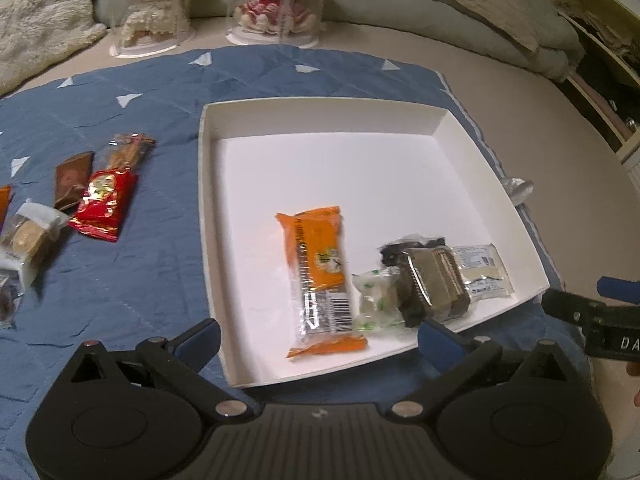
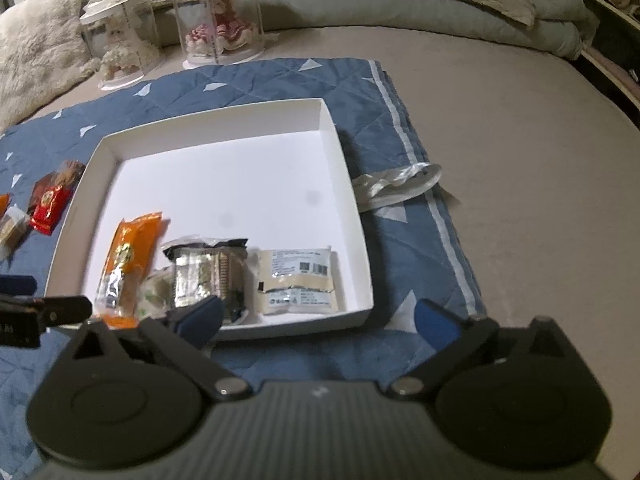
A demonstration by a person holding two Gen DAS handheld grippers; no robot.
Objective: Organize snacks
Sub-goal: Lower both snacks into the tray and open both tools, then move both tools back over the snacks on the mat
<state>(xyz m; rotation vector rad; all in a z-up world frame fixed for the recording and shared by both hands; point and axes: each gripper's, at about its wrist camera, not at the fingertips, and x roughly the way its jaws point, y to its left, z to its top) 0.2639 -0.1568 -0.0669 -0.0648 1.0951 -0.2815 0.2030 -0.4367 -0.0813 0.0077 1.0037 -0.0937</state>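
Hovering wide open and empty, your left gripper [image 1: 320, 336] and right gripper [image 2: 320, 320] are holding nothing. You are filling the white box [image 1: 320, 118]; approach the red packet [image 1: 103, 204] squarely across its narrow width.

Snacks in the box and on the quilt

The box [image 1: 320, 120] sits on the quilt [image 1: 140, 260]; four packets lie side by side along its near wall, the bar packet [image 1: 320, 268] leftmost. More packets [image 1: 102, 204] lie left of the box; two display cases [image 2: 218, 16] stand behind.

Both wrist cameras look down and forward from just before the white box's [image 1: 320, 106] near edge. The left view faces its left half, the right view its right corner [image 2: 366, 312]; both share its interior.
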